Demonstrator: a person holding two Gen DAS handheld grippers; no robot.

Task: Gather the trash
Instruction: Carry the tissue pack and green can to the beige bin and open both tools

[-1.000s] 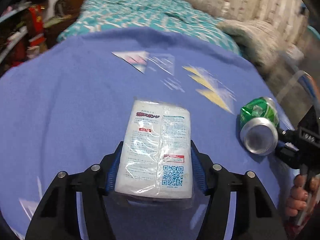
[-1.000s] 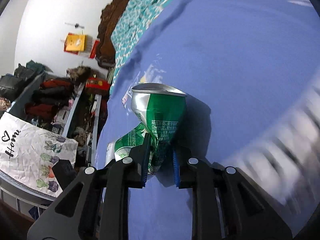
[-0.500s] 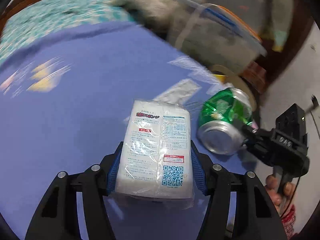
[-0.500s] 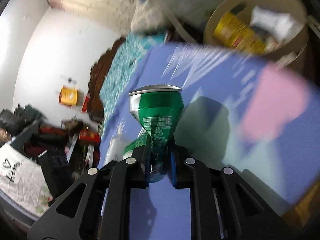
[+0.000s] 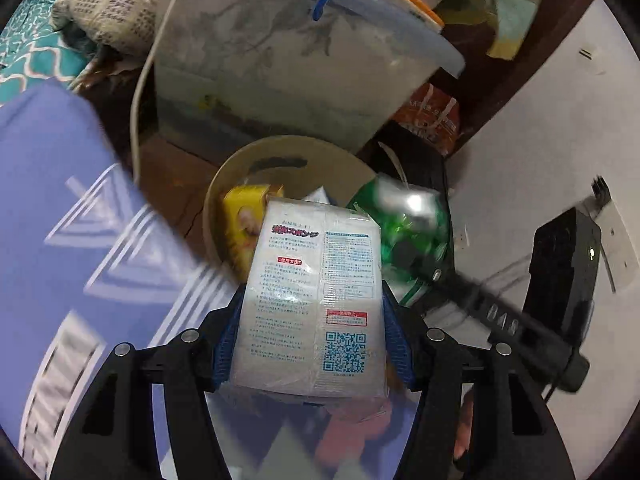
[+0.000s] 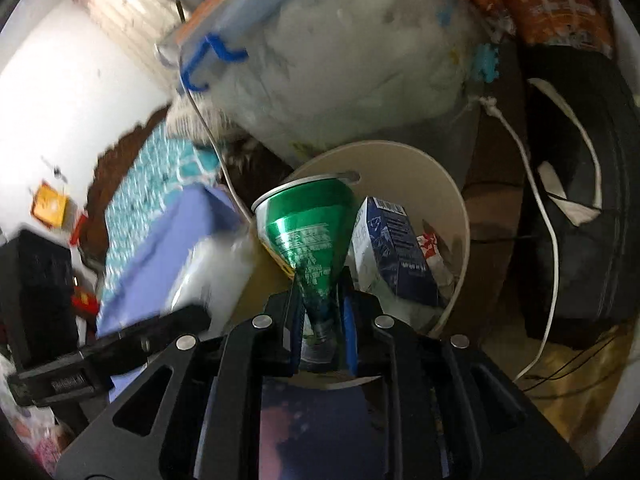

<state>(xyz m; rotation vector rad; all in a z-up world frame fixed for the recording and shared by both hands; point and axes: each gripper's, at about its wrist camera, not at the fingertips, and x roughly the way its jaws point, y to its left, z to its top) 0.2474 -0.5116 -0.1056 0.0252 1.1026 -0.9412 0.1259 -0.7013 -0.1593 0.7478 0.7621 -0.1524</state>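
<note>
Green aluminium, crumpled at the waist, the can (image 6: 308, 236) sits pinched between the blue pads of the right gripper (image 6: 322, 320), whose jaws are nearly together on its squashed middle; the can's silver end points away from the camera and hangs over the mouth of a round beige waste bin (image 6: 452, 200). The right jaws have just eased apart a little, yet the pads press on the can. In the left wrist view the same can (image 5: 408, 236) shows as a blurred green shape just right of a white plastic-wrapped packet (image 5: 316, 300), printed with blue text and a QR code. The left gripper (image 5: 310, 344) clamps this packet by its long sides, blue pads flat against the wrapper, jaws set wide, having just opened slightly further around it. The packet too is held above the bin (image 5: 280, 148).

Inside the bin lie a yellow wrapper (image 5: 240, 216), a dark blue carton (image 6: 396, 248) and some white crumpled waste (too blurred to name). Behind the bin stands a translucent storage box (image 5: 272, 68) with a blue handle. A blue-violet cloth (image 5: 52, 200) with white stripes covers the surface to the left. A white cable (image 6: 536, 208) trails down past a black bag (image 6: 580, 160) on the right.
</note>
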